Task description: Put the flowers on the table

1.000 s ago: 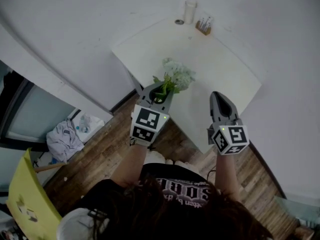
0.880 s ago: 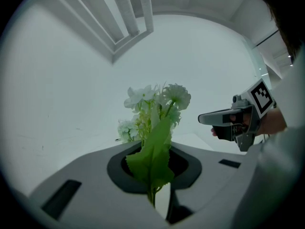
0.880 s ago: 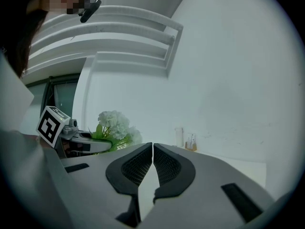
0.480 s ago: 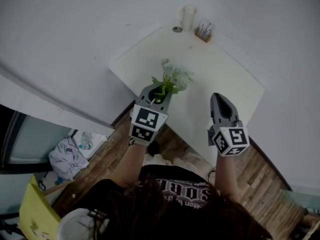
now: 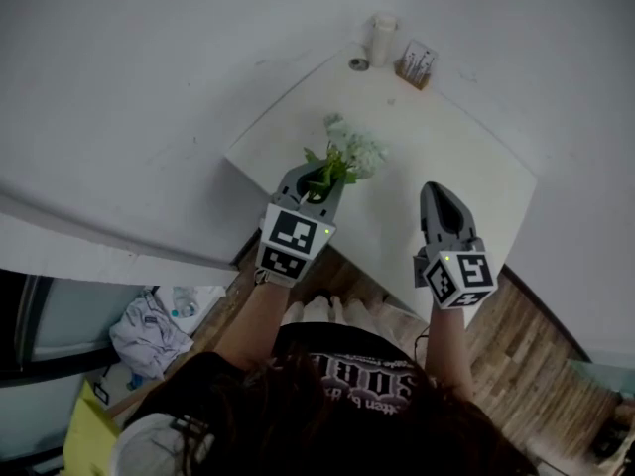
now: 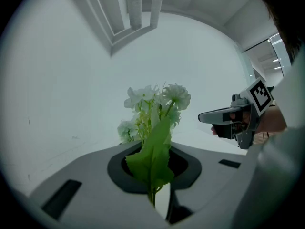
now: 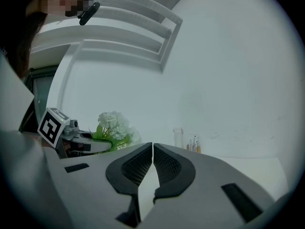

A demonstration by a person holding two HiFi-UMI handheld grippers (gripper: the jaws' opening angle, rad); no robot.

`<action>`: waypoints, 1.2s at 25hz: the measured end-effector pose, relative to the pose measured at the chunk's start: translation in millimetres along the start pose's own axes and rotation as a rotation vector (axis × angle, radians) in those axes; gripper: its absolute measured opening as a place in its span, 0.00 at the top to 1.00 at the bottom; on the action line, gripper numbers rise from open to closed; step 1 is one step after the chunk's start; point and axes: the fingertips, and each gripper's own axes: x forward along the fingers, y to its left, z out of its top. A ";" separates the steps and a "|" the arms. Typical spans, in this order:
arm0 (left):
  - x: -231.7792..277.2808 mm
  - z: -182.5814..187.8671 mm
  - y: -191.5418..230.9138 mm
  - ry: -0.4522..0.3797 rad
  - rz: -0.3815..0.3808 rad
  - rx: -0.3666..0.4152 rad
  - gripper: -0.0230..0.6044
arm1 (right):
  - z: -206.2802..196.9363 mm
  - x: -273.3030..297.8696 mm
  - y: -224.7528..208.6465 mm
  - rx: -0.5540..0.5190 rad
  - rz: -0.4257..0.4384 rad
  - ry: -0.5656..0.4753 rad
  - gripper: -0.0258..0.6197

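A bunch of white flowers [image 5: 354,153] with green leaves is held by its stem in my left gripper [image 5: 316,180], which is shut on it, over the near left part of the white table [image 5: 466,147]. In the left gripper view the blooms [image 6: 155,104] rise above the jaws and a big leaf [image 6: 153,159] covers the left gripper [image 6: 159,148] opening. My right gripper [image 5: 440,192] hovers over the table's near edge, shut and empty. In its own view the right gripper [image 7: 152,149] has its pads touching, with the flowers [image 7: 113,124] to the left.
At the table's far corner stand a clear glass [image 5: 383,36], a small wooden holder [image 5: 417,63] and a small round object [image 5: 358,64]. White walls meet behind the table. A wooden floor [image 5: 526,355] lies below, with a heap of clothes [image 5: 149,330] at the left.
The person has stepped closer to the table, carrying both grippers and the flowers with them. The clothes and the yellow thing have slid down and left in the view. Both grips are unchanged.
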 end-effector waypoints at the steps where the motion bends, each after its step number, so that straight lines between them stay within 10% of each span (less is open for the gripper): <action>1: 0.5 -0.7 5.9 0.001 -0.005 0.004 0.89 | 0.1 4.3 2.9 0.000 -0.006 -0.002 0.91; 30: 47.6 -36.3 142.5 0.056 0.025 0.098 0.89 | -0.5 93.3 -6.8 -0.072 0.005 0.065 0.91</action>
